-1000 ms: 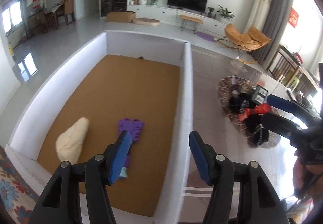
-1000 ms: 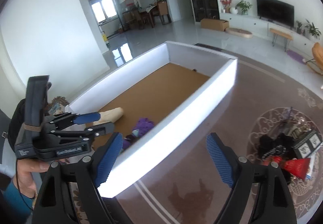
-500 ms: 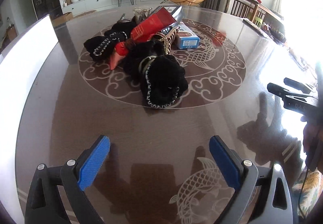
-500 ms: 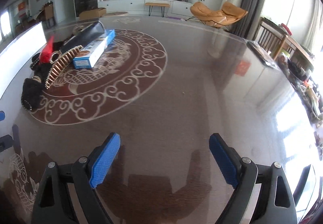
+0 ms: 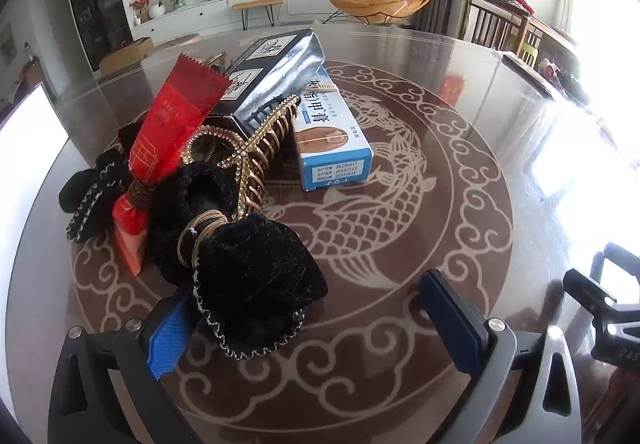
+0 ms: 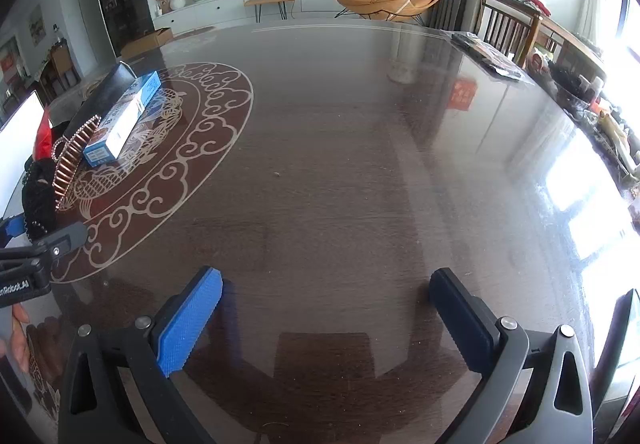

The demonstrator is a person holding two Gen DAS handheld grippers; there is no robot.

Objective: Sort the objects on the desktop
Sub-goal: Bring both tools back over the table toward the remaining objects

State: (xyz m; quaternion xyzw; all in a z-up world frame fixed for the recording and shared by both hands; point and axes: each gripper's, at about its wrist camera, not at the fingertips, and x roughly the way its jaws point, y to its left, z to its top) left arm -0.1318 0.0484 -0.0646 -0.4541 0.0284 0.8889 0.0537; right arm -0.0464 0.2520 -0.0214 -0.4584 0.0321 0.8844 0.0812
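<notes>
Both grippers have swung away from the white box seen a second ago and now face the round table. That earlier box held two sorted items; judged from this, a drop-off is finished and the next pick is starting.

Left gripper: jaws opening, near full width, nothing pinched. It has come down on the pile. The nearest black scrunchie lies between the fingers, hard against the left pad and well apart from the right one. Behind it lie a gold clip, a red packet, a blue carton and a dark pouch, overlapping.

Right gripper: jaws opening, empty, over bare table, with the pile well off to its left.

Judgement: the scrunchie is the likely next pick.
</notes>
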